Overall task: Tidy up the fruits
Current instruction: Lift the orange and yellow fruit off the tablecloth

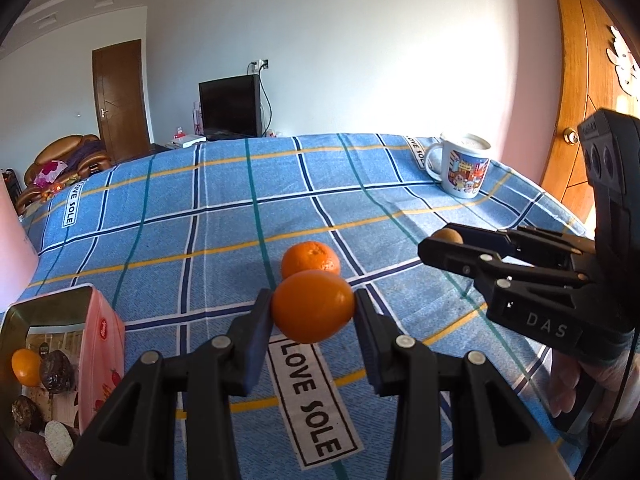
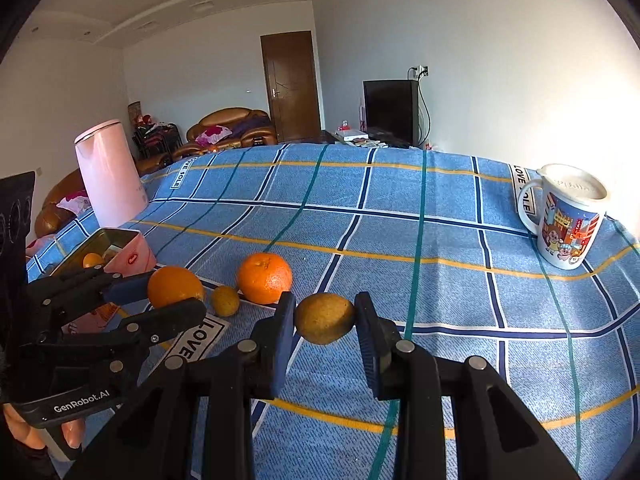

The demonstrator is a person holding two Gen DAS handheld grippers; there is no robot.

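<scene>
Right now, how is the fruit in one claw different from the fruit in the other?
The left gripper pinches a smooth, bright orange fruit; the right gripper pinches a dull yellow-brown fruit. The orange fruit fills a wider gap between its fingers than the yellow-brown fruit does. Both are roundish and held clear of the blue checked cloth.

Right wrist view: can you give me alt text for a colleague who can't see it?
The right claw grips a small brownish-yellow fruit above a blue plaid cloth. At left, the left claw holds an orange near a pink tin; another orange and a mug sit on the cloth.
</scene>
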